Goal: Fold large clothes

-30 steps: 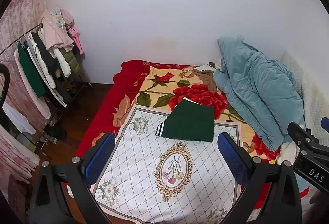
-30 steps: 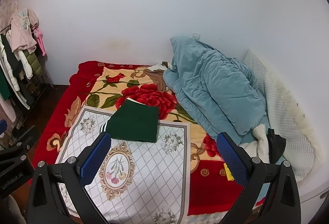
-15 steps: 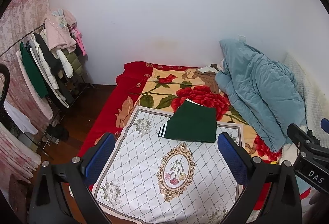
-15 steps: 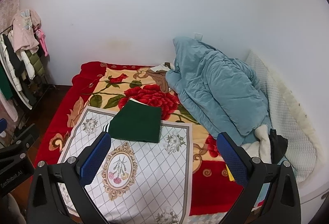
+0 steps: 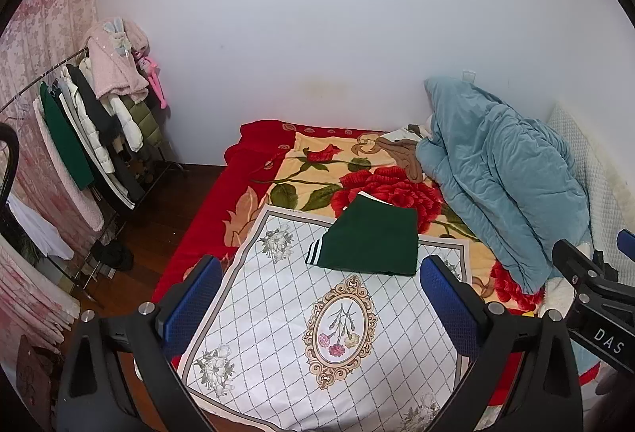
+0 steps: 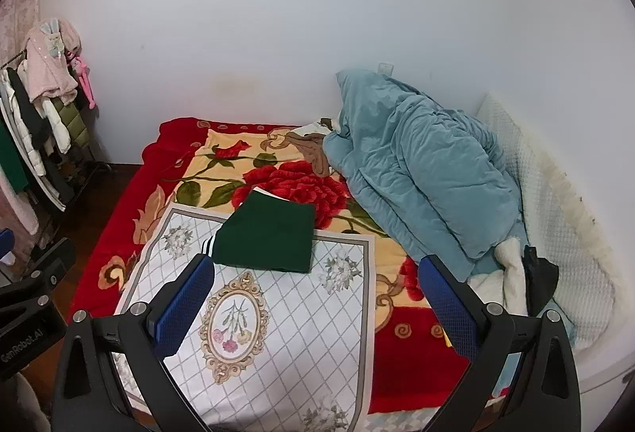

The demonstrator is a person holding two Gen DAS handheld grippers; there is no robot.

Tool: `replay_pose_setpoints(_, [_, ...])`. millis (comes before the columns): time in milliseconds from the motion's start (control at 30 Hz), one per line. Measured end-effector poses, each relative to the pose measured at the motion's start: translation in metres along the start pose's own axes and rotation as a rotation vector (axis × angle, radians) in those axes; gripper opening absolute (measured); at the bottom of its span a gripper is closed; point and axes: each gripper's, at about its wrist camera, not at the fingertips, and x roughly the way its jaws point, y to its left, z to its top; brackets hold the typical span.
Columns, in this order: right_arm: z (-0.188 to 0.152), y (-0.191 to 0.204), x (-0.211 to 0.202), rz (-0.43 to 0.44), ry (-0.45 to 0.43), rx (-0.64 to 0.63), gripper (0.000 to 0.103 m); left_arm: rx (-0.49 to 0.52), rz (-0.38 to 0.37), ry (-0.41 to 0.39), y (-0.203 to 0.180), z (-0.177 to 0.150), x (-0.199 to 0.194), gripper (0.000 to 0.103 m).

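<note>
Both tongs are released and hold nothing: the left gripper (image 5: 321,297) and the right gripper (image 6: 315,297) each show their blue pads spread wide, raised above the near end of the bed (image 5: 206,217), well back from any cloth. Beyond them lies a white sheet (image 5: 285,321) with a diamond grid and a flower medallion, spread flat over the rose blanket (image 6: 293,186). On the sheet's far edge, partly over the blanket, rests the green garment (image 5: 373,243), a neat rectangle with striped trim showing at its left corner. A blue quilt (image 6: 420,170) is heaped toward the wall on the right, and a clothes rack (image 5: 83,138) stands to the left. By the look of it, this garment is finished, and the step in hand is the pause between items. Next would be fetching another large piece, perhaps from the rack, and laying it flat on the sheet.
</note>
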Motion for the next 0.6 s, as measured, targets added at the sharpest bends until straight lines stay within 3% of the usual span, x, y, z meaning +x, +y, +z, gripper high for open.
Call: replay_pose_setpoints(600, [0.0032,-0.0039,-0.0004,0.003,0.000,0.005,0.103,0.002,-0.014,-0.016,-0.0069,-0.0005,-0.0069,0.102])
